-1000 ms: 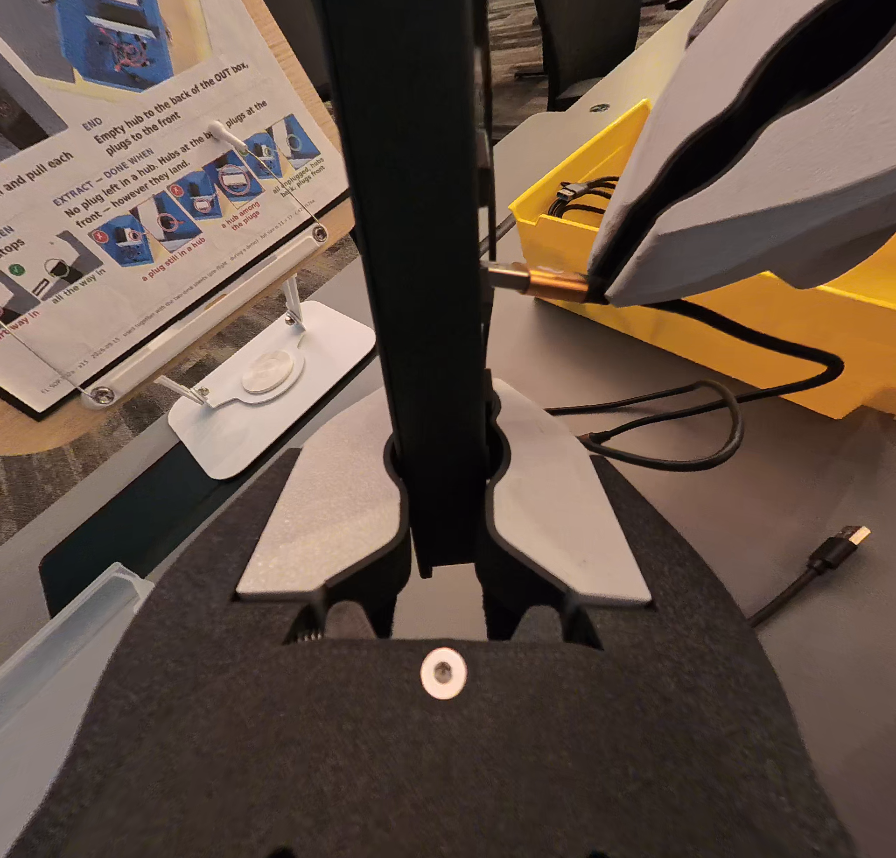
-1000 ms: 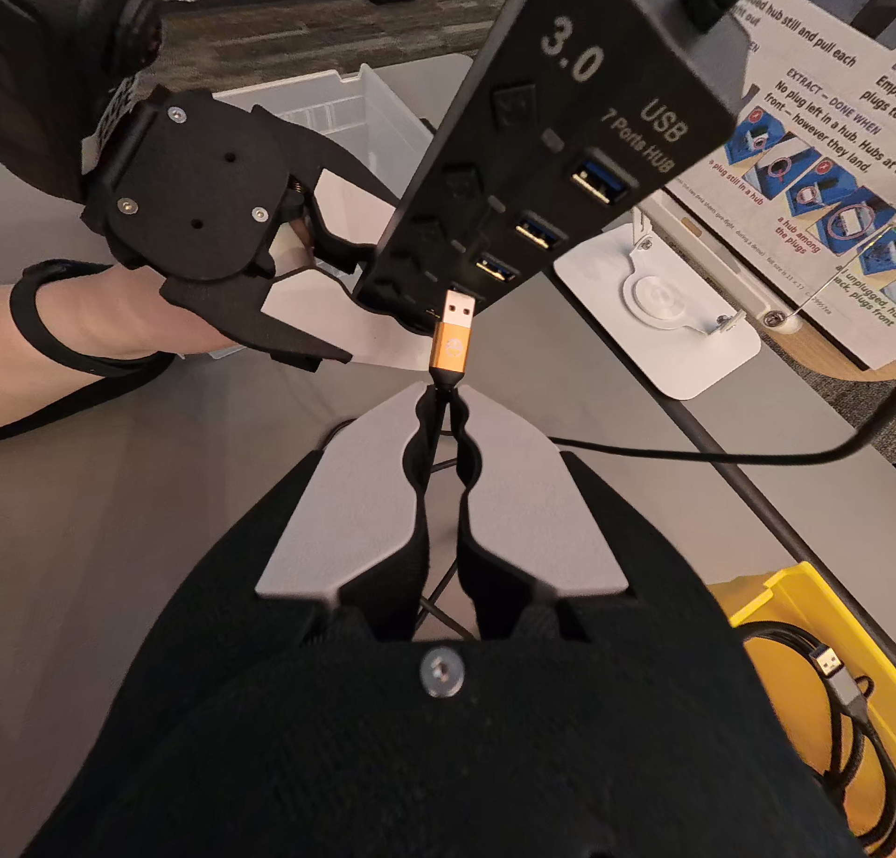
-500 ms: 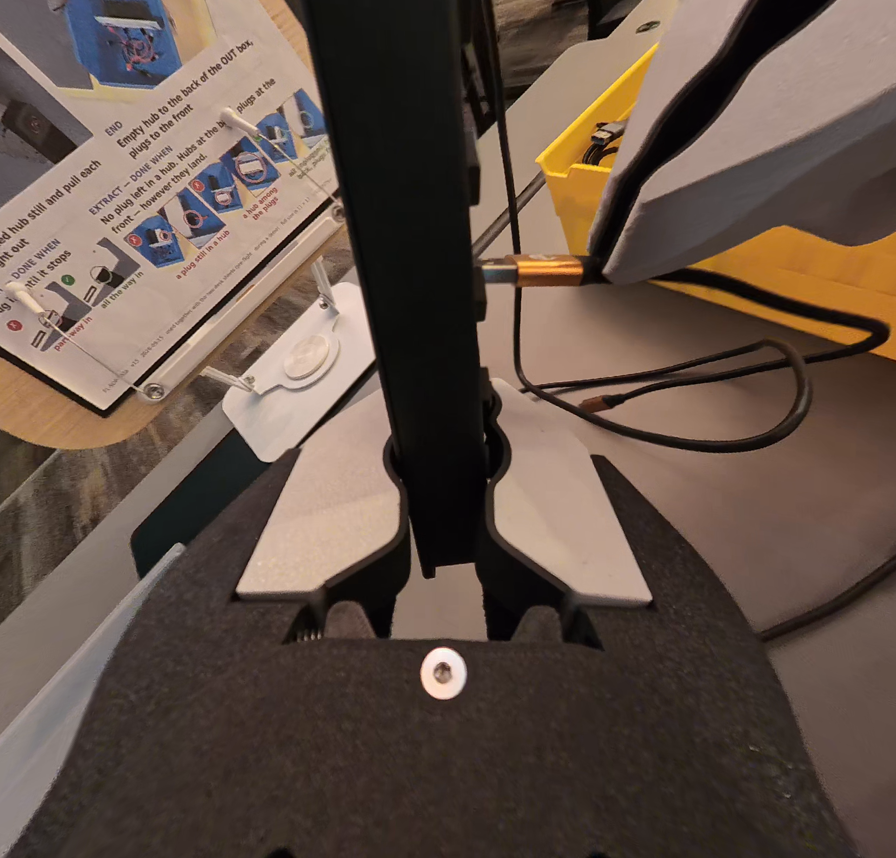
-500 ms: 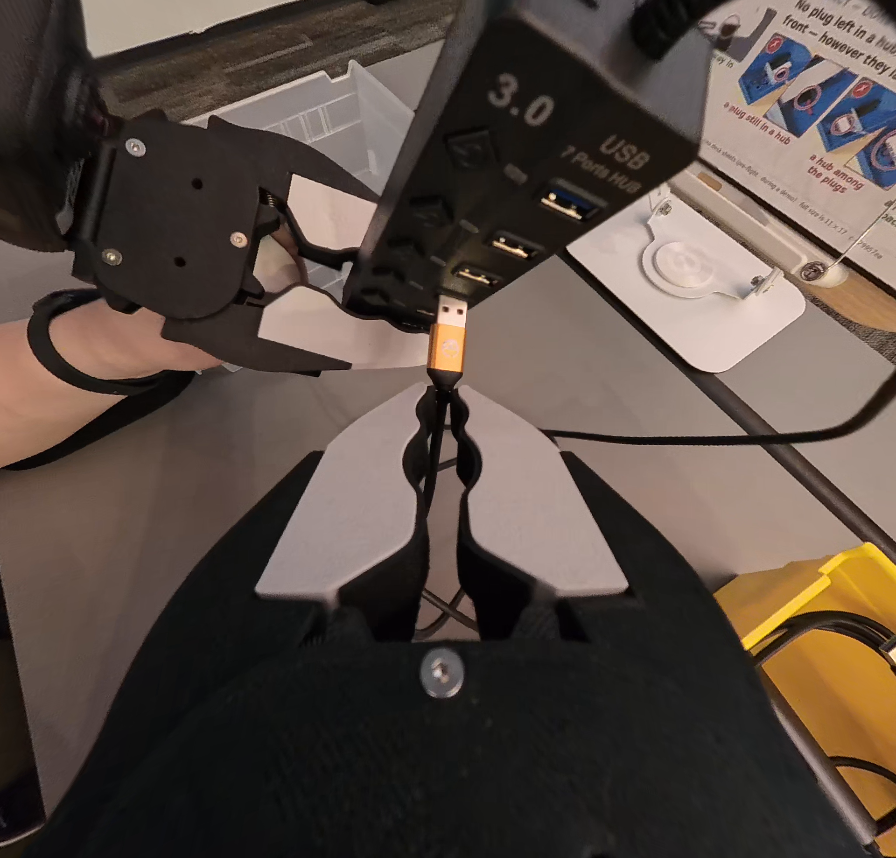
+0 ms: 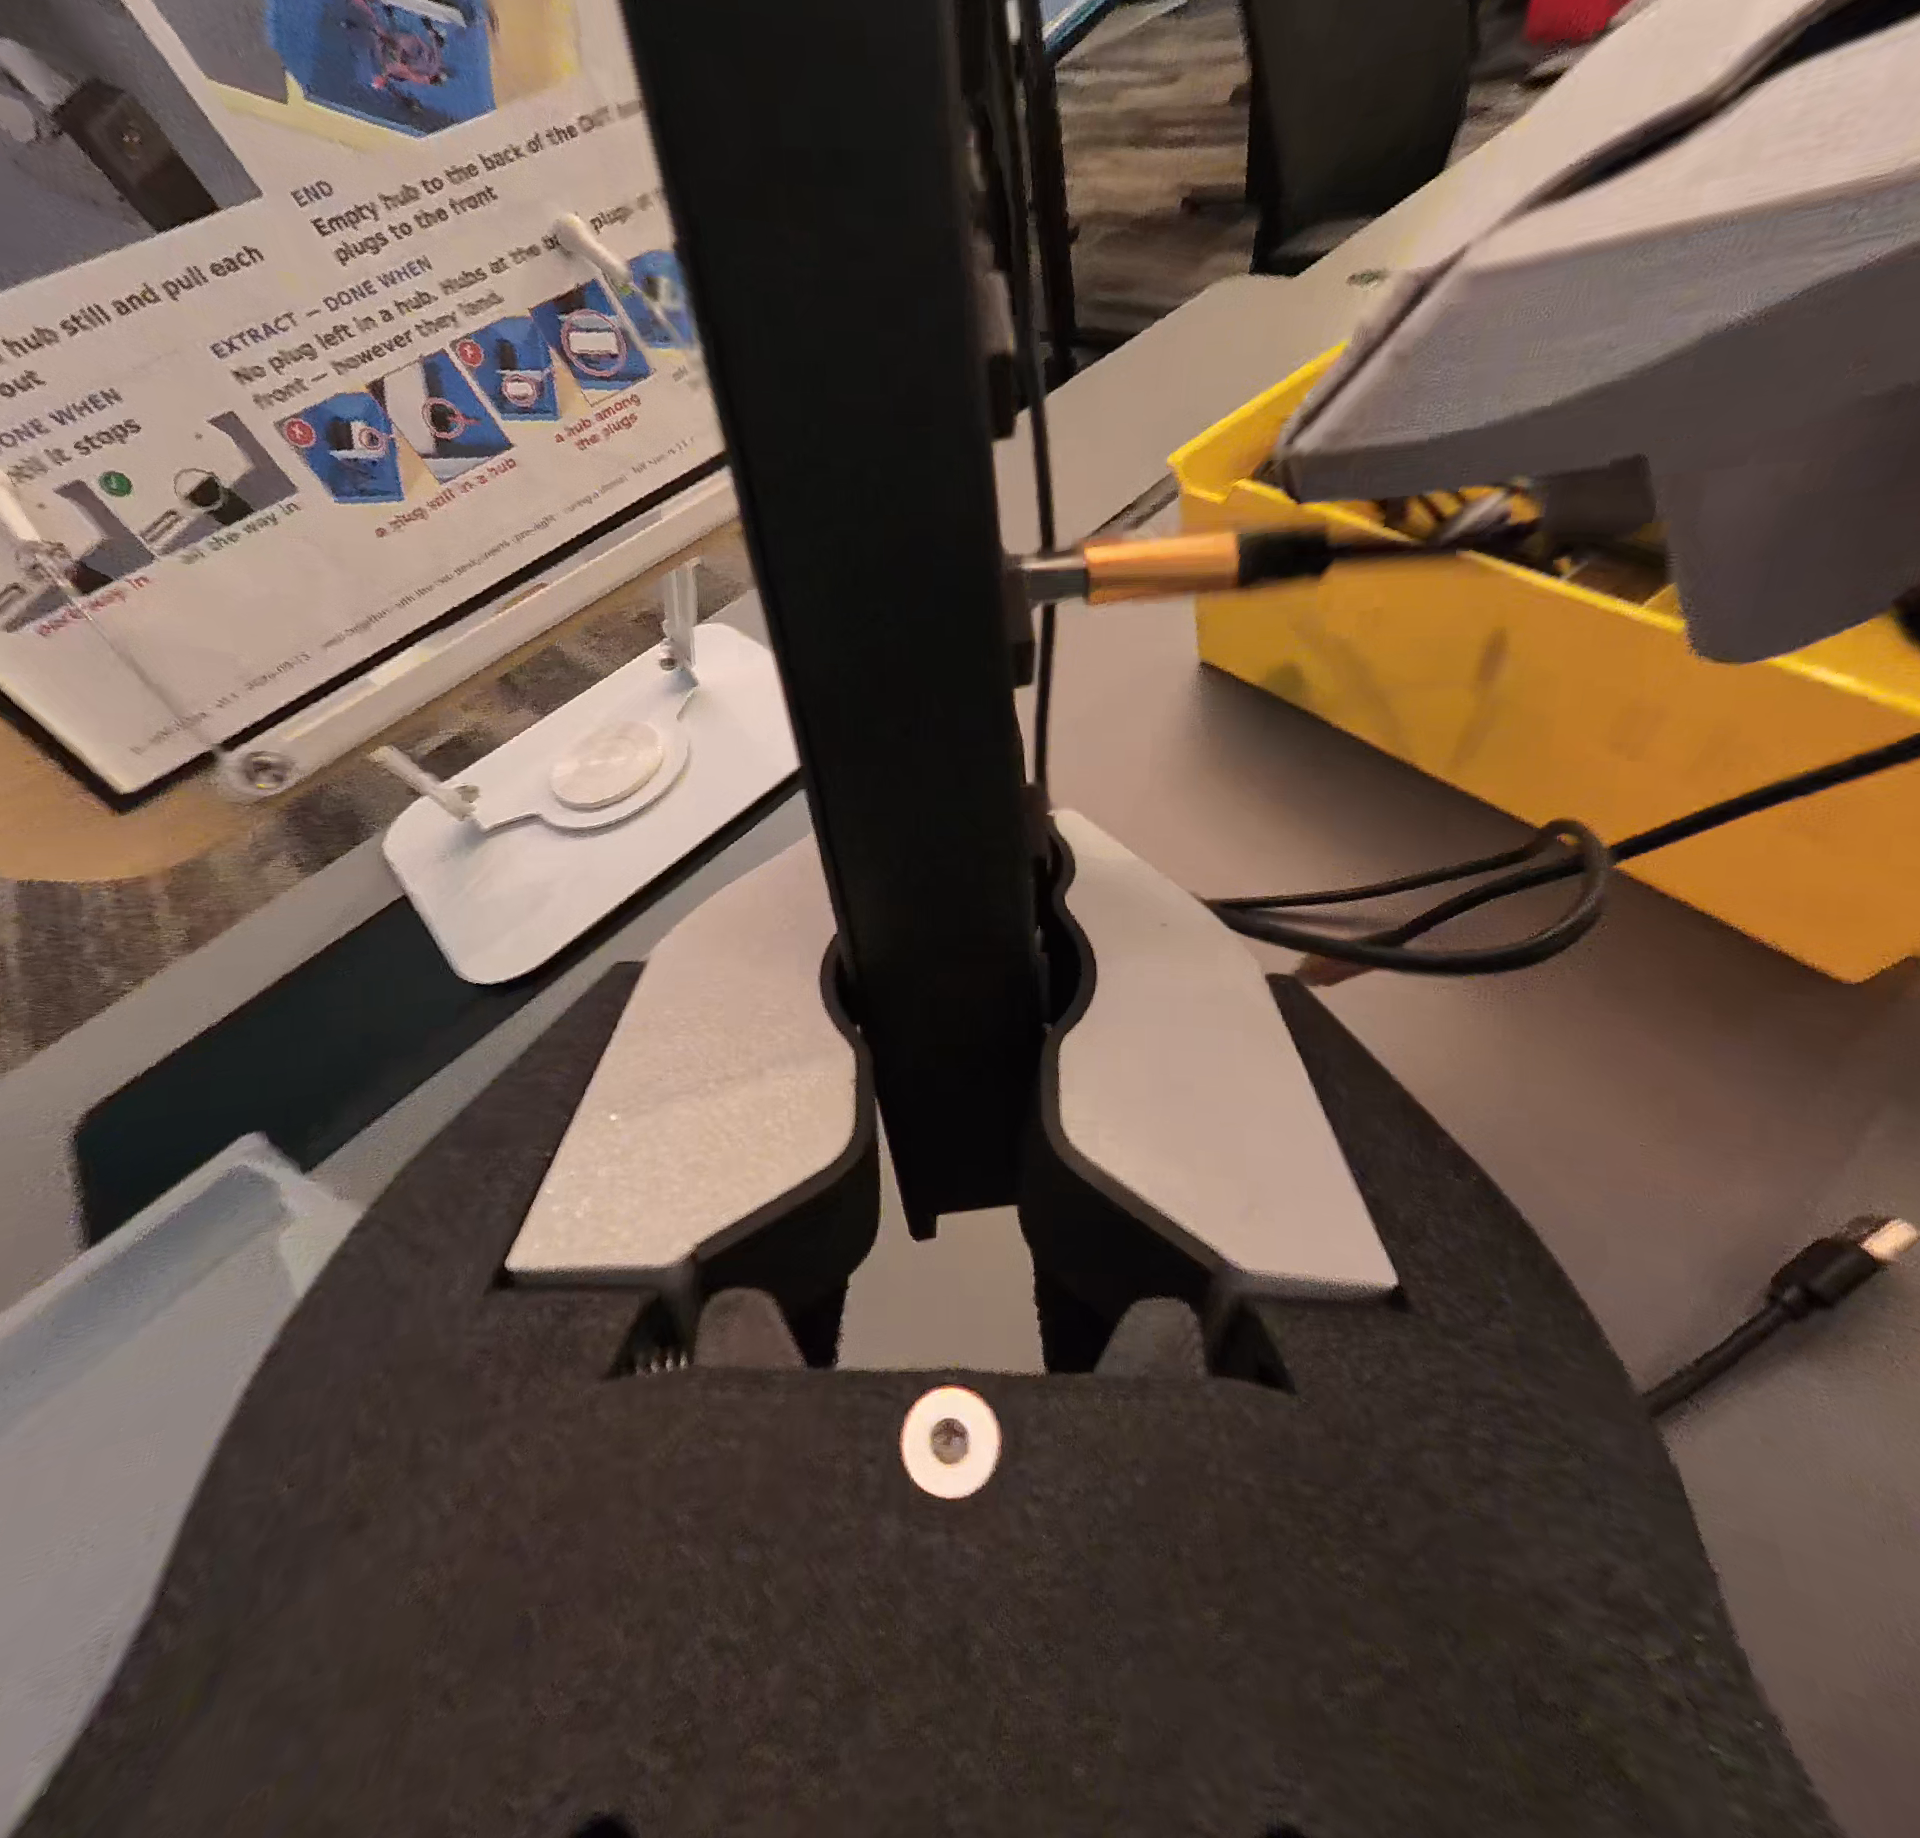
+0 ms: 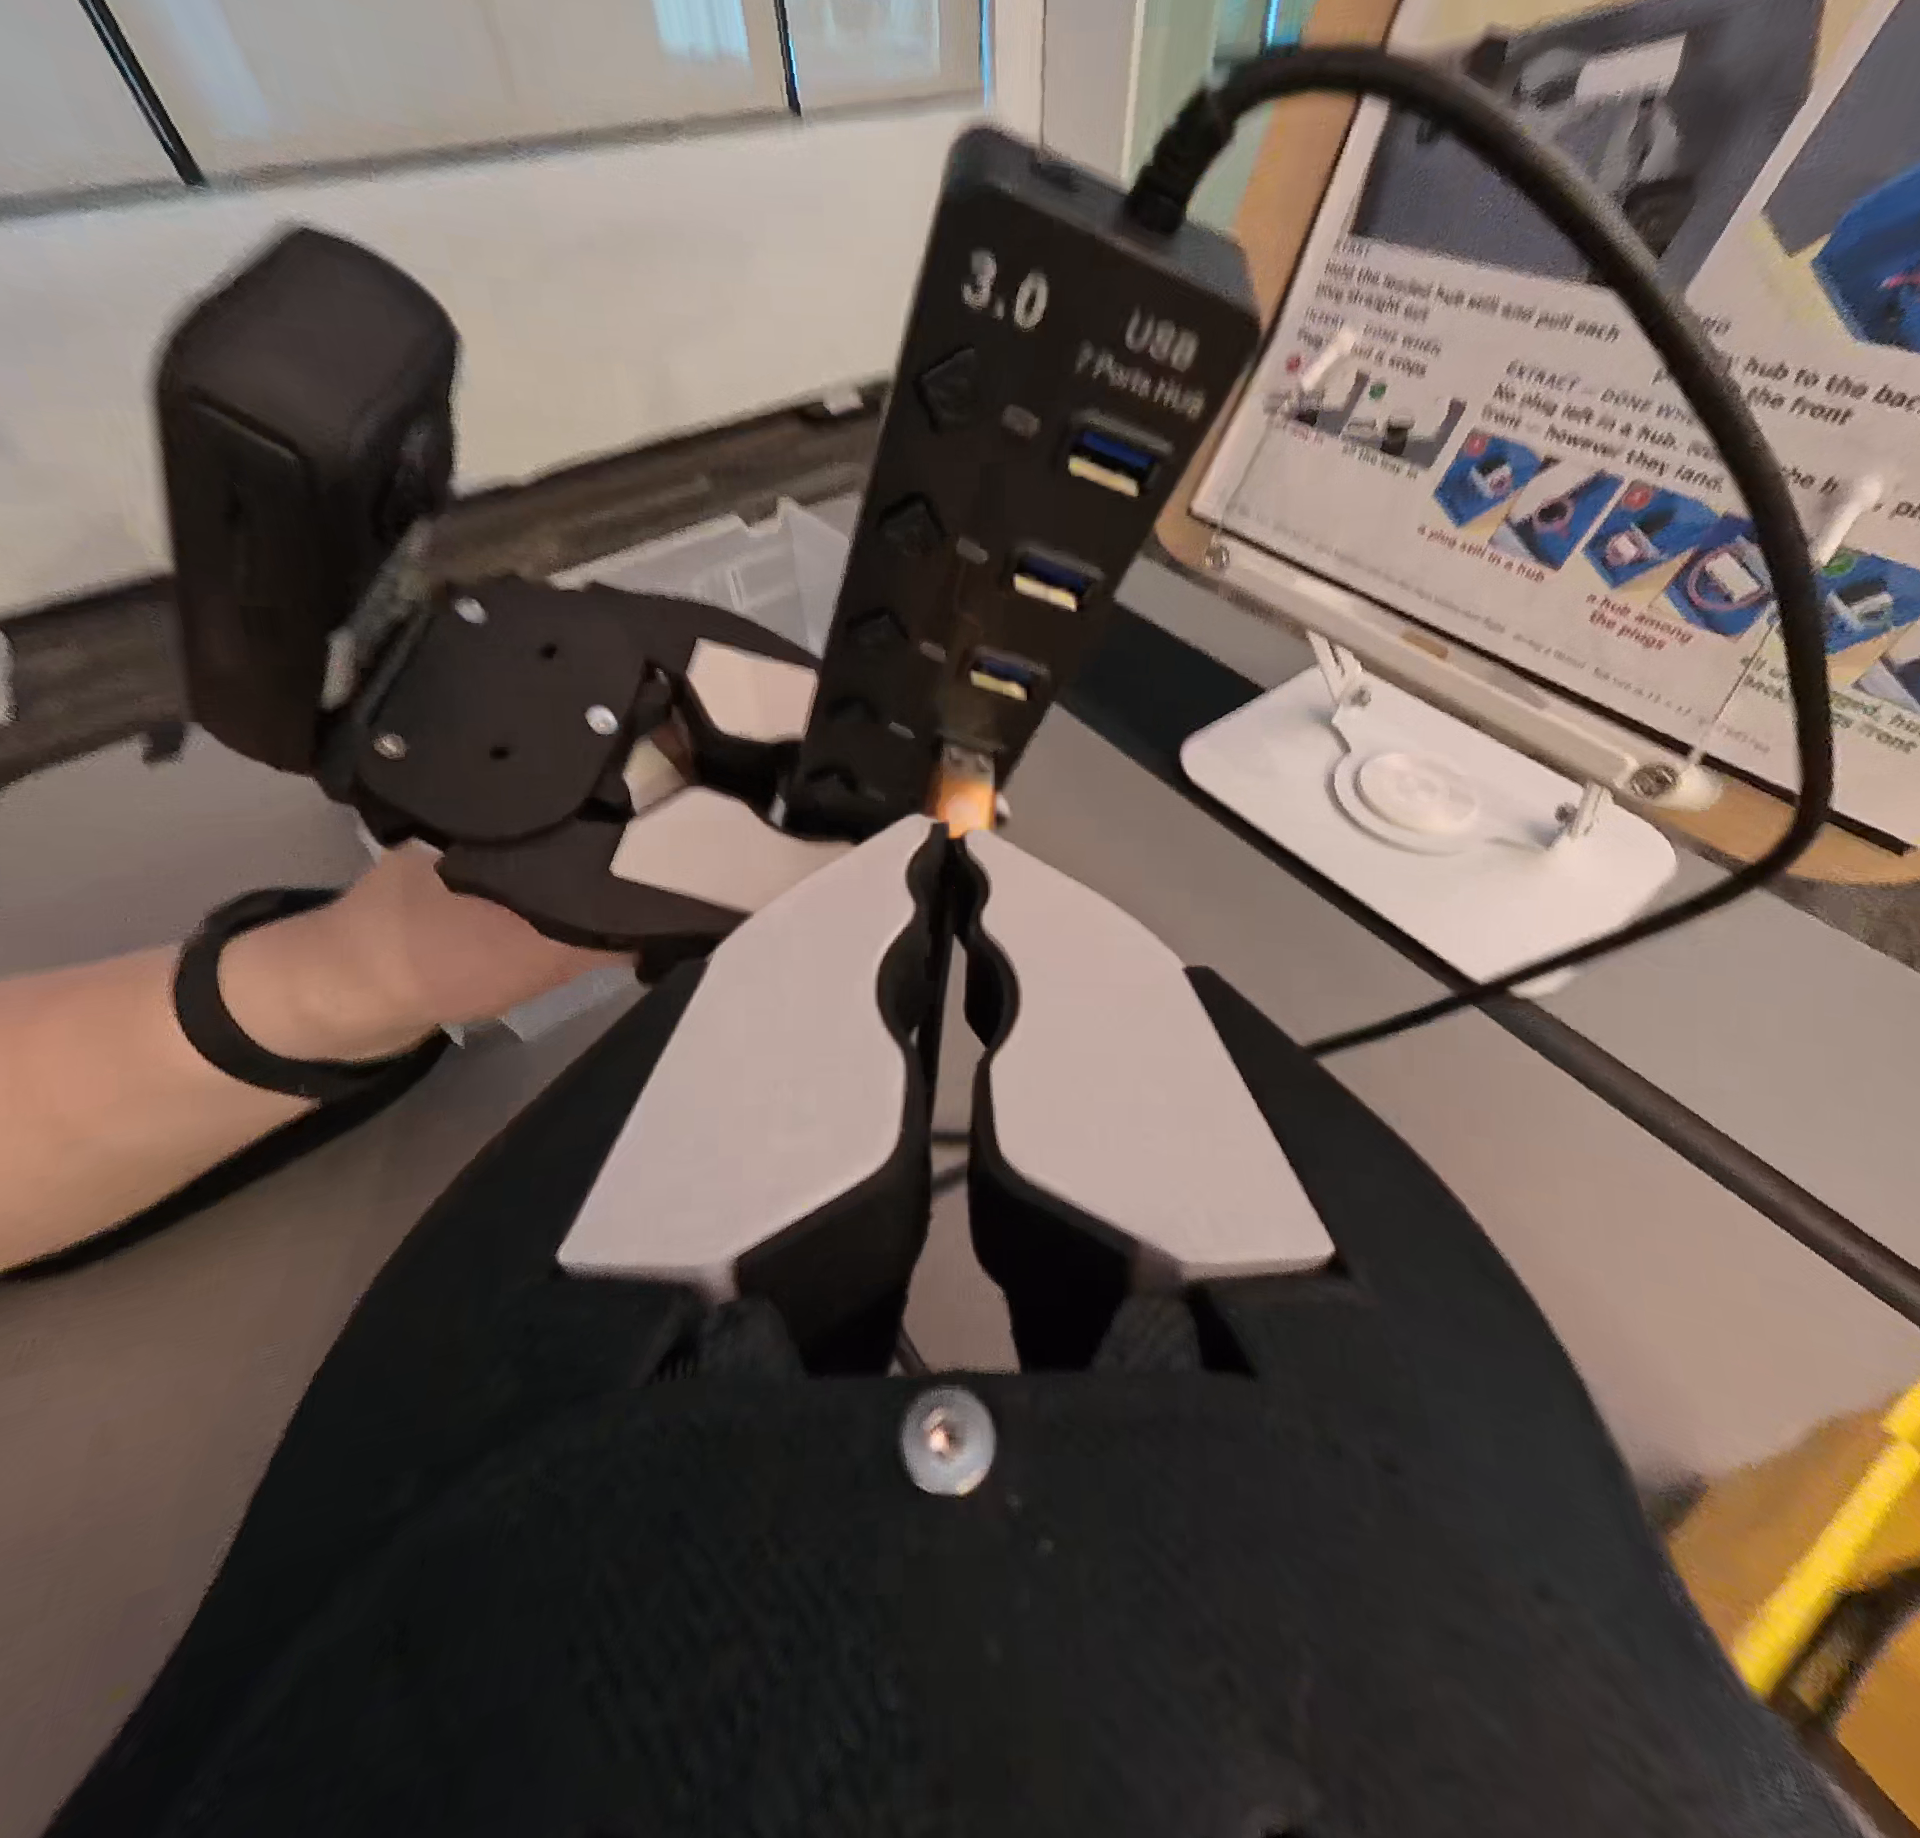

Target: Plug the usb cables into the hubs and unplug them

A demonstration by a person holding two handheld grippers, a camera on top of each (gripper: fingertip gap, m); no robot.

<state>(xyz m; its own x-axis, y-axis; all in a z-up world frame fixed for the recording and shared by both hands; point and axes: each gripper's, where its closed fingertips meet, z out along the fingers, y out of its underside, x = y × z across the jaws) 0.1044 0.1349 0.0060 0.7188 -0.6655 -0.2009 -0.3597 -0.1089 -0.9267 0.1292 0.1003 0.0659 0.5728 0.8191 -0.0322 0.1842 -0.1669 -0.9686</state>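
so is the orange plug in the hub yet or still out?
In, at least partly. The orange USB plug has its metal tip entering the black USB hub edge; in the right wrist view it sits at the fourth port. Full seating: cannot tell.

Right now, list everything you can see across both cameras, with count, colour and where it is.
USB hub: one, black, held upright in the left gripper.
Orange plug: one, orange with a metal tip, at a hub port, its cable in the right gripper.
Loose plug: one, black, lying on the table at right.
Yellow bin: one, on the table, cables inside.
Instruction sheet: one, white and blue, on a white stand.
Clear bin: one, behind the left gripper.
Table: one, grey.
Left gripper: black, grey fingers, shut on the hub.
Right gripper: same, shut on the cable.
Hand: one, wrist strap.
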